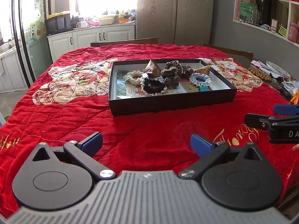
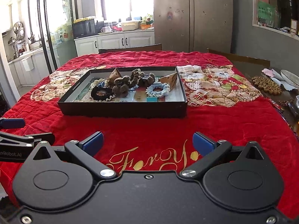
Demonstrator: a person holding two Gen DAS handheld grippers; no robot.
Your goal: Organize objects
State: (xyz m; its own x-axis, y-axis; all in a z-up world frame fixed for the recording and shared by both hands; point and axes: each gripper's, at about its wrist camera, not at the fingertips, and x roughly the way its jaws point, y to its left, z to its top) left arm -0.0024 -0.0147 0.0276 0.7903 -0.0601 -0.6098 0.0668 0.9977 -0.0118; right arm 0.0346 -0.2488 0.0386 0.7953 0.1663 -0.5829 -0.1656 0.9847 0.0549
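Observation:
A shallow black box (image 1: 168, 103) (image 2: 121, 108) sits on the red quilt in the middle of the table. It holds several scrunchies: a black one (image 1: 153, 87) (image 2: 101, 93), a brown fuzzy one (image 1: 172, 72) (image 2: 121, 85), a light blue one (image 1: 200, 79) (image 2: 158, 90) and a cream one (image 1: 132, 76). It also holds brown pyramid packets (image 1: 152, 66) (image 2: 115, 74) and binder clips. My left gripper (image 1: 146, 142) is open and empty, hovering well in front of the box. My right gripper (image 2: 148, 142) is open and empty, beside it to the right.
The red quilt (image 1: 65, 112) with cat patches covers the table. At the right edge lie a beaded mat (image 2: 266, 85), a plate (image 2: 289, 75) and small clutter. Wooden chairs (image 2: 130, 47) stand behind the table. Kitchen cabinets and a fridge are beyond.

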